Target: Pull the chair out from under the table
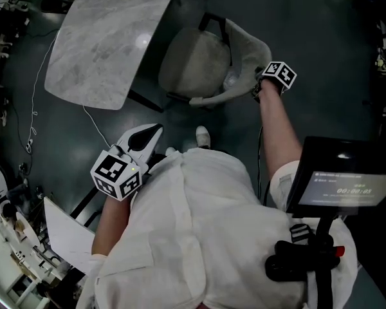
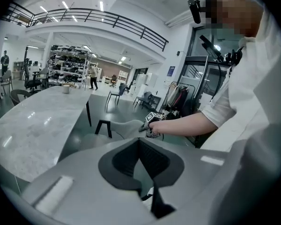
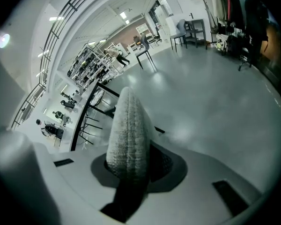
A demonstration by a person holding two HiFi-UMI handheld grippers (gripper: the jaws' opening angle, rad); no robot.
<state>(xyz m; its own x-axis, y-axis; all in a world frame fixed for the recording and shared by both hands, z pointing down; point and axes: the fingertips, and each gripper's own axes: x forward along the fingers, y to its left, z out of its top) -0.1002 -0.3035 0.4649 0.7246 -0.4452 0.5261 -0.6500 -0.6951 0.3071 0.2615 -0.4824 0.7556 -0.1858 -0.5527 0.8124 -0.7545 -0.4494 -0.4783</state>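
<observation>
backrest (image 3: 129, 125) of the chair (image 1: 193, 63) was pinched between the partly closed right gripper (image 3: 131, 165) fingers to give a pulling hold, seat beyond the fingertips beside the table (image 1: 109, 37) edge; left gripper (image 2: 139, 140) fingers were closed together, empty.

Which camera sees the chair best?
The head view: the whole chair, seat and back, beside the table. The right gripper view shows only its fuzzy back edge, gripped; the left gripper view shows part of it.

Dark grey floor (image 1: 309, 56) — railed balcony (image 2: 107, 20), perhaps shelving (image 2: 68, 62).
</observation>
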